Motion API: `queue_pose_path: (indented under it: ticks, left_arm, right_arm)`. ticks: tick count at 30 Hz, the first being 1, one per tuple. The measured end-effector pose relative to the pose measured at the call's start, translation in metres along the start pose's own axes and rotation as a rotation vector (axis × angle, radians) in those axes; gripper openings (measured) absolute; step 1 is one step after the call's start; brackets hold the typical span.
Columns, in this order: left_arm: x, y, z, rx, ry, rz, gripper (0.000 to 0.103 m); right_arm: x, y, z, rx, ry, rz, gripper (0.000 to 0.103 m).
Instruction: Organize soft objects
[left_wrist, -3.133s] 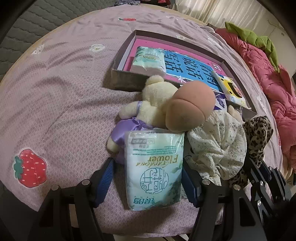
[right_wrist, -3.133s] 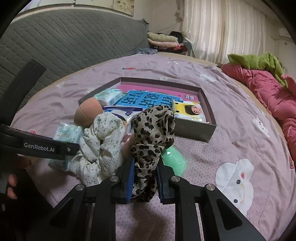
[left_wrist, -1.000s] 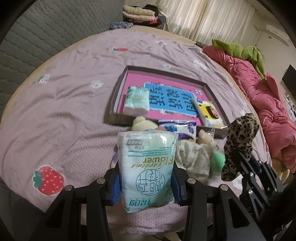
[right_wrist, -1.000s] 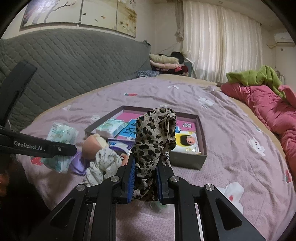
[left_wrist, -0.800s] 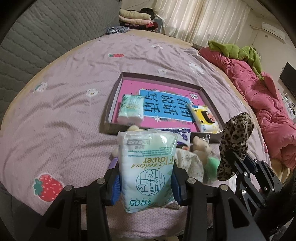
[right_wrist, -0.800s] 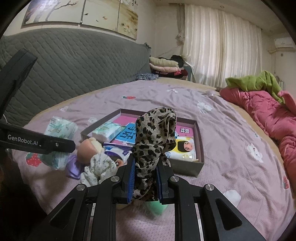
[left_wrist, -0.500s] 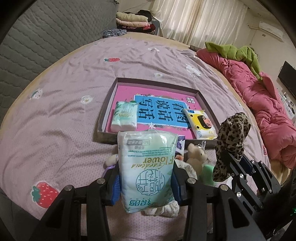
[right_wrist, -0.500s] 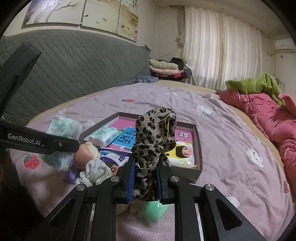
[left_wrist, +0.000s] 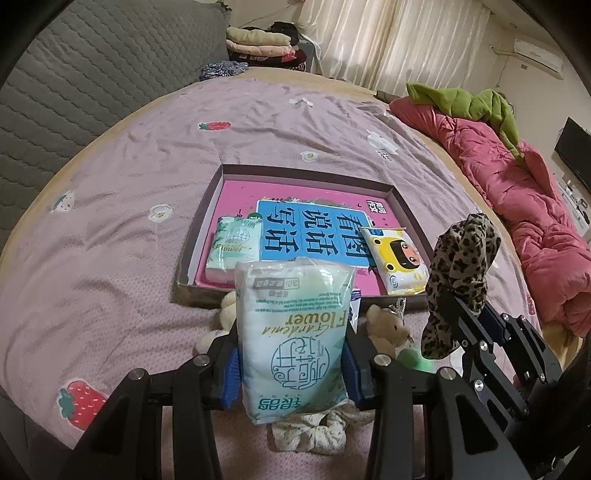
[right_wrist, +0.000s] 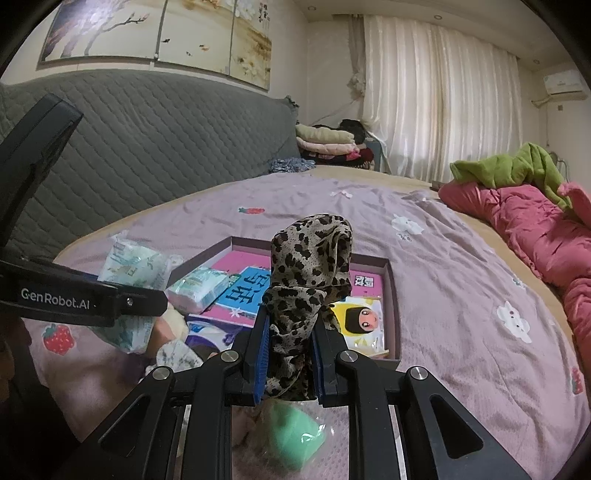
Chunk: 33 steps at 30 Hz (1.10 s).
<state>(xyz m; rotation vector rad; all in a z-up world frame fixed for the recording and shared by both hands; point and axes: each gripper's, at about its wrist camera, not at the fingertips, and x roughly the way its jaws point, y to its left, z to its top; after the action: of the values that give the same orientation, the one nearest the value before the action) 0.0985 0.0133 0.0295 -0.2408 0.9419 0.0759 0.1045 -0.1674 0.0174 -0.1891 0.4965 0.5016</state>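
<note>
- Tissue pack (left_wrist: 295, 338) is clamped upright between the blue pads of the left gripper (left_wrist: 291, 363), held above the bed just short of the tray's (left_wrist: 400, 199) near wall.
- A second tissue pack (left_wrist: 234, 249) is seen lying in the tray's left corner, with a blue book (left_wrist: 314, 232) beside it and a yellow wipes pack (left_wrist: 397, 264) at the tray's right side.
- Plush toys (left_wrist: 388, 326) are left heaped on the sheet against the tray's near wall.
- A leopard scrunchie (right_wrist: 306, 291) is pinched by the nearly closed right gripper (right_wrist: 290, 360), raised over the tray's near edge.
</note>
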Motion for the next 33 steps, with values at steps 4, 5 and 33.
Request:
queue_pose_path:
  ticks: [4,5,33]
  left_arm:
    - [0.002,-0.005,0.005,0.012,-0.011,0.003,0.045]
    - [0.003,-0.005,0.006,0.011,-0.013,0.000,0.045]
    - [0.038,-0.015,0.032,0.011,-0.025,0.000,0.045]
  right_arm:
    - [0.004,-0.001,0.003,-0.013,-0.007,-0.008,0.020]
    - [0.005,-0.002,0.003,-0.015,-0.009,-0.008,0.020]
    - [0.031,-0.018,0.013,0.006,-0.038,-0.004,0.020]
